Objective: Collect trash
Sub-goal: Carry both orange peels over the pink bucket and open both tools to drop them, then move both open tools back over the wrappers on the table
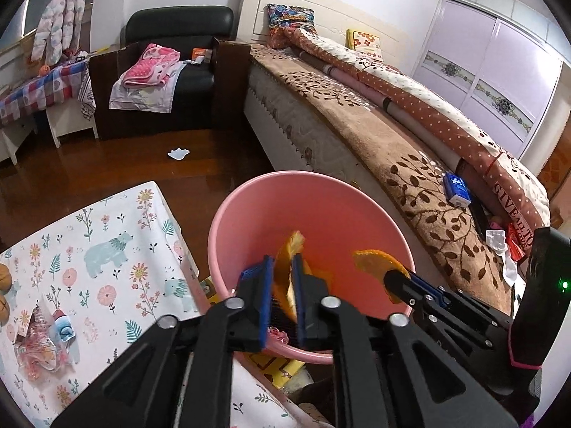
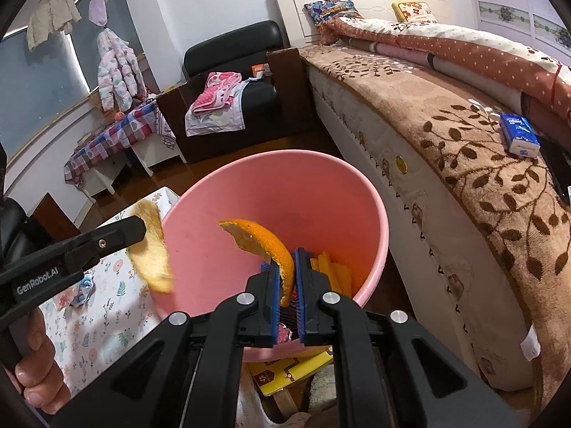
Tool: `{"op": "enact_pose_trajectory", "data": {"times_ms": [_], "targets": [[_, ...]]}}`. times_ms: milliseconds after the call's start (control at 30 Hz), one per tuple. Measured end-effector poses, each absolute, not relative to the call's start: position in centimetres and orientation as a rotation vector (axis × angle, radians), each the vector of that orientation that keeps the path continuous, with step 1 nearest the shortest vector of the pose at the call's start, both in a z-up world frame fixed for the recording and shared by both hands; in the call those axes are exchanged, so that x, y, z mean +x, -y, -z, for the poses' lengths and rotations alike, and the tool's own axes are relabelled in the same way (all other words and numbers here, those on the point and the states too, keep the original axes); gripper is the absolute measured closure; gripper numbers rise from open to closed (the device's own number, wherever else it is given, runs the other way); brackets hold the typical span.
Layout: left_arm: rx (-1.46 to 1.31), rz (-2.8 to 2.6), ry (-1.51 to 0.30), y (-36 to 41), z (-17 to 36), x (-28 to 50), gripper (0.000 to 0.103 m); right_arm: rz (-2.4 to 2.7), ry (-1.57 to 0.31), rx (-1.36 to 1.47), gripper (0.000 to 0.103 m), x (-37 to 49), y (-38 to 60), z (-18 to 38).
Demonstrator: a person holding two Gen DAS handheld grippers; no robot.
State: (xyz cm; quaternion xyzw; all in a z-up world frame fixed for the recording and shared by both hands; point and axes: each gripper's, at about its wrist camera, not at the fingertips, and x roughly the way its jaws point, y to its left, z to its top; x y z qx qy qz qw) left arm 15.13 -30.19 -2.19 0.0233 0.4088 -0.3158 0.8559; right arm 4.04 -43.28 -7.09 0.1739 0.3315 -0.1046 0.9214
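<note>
A pink bin (image 1: 285, 178) stands below both grippers, between the table and the bed. My left gripper (image 1: 282, 267) hangs over its near side. A blurred pale orange peel (image 1: 289, 249) sits between its blue pads, which stand a little apart and do not seem to press it. In the right wrist view this peel (image 2: 153, 256) droops off the left gripper's fingertips (image 2: 137, 230) at the bin's left rim (image 2: 171, 210). My right gripper (image 2: 287, 267) is shut on a bright orange peel (image 2: 264, 239) over the bin's mouth. Yellow-orange scraps (image 2: 335, 271) lie inside the bin.
A table with a floral bear cloth (image 1: 89, 249) holds crumpled wrappers (image 1: 43, 335) at the left. The bed (image 1: 357, 125) runs along the right with a blue tissue pack (image 1: 456, 189) on it. A white scrap (image 1: 178, 153) lies on the wooden floor. A yellow book (image 2: 285, 374) lies under the bin.
</note>
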Motion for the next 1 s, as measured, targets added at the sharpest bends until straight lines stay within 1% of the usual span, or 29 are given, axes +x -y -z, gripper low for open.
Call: {"op": "enact_pose_trajectory", "data": {"times_ms": [33, 67, 100, 300, 333, 400, 433, 467, 800, 1000], "targets": [[0.049, 0.666, -0.858, 30.2, 2.2, 15.1, 0.08, 0.218, -0.681, 0.356, 0.095, 4.1, 43.3, 7.1], [0.046, 0.672, -0.857, 30.2, 2.2, 15.1, 0.072, 0.222, -0.68, 0.355, 0.095, 4.1, 43.4, 7.2], [0.045, 0.678, -0.852, 30.2, 2.1, 15.0, 0.069, 0.226, -0.678, 0.355, 0.095, 4.0, 43.2, 7.1], [0.075, 0.681, -0.812, 29.7, 1.5, 13.7, 0.068, 0.234, -0.684, 0.385, 0.094, 4.3, 43.5, 7.1], [0.076, 0.682, -0.809, 29.5, 1.4, 13.4, 0.068, 0.235, -0.685, 0.393, 0.093, 4.4, 43.6, 7.0], [0.084, 0.68, -0.799, 29.2, 1.2, 12.9, 0.066, 0.236, -0.683, 0.401, 0.083, 4.5, 43.5, 7.0], [0.085, 0.678, -0.794, 29.0, 1.1, 12.8, 0.065, 0.236, -0.681, 0.401, 0.074, 4.5, 43.5, 6.9], [0.084, 0.676, -0.787, 28.7, 0.9, 12.6, 0.063, 0.238, -0.675, 0.399, 0.071, 4.4, 43.3, 6.7], [0.058, 0.635, -0.732, 25.3, -0.9, 11.0, 0.061, 0.222, -0.64, 0.353, 0.07, 3.9, 41.4, 4.7], [0.02, 0.572, -0.714, 21.6, -1.7, 10.5, 0.061, 0.2, -0.626, 0.326, 0.07, 3.4, 39.3, 3.6]]}}
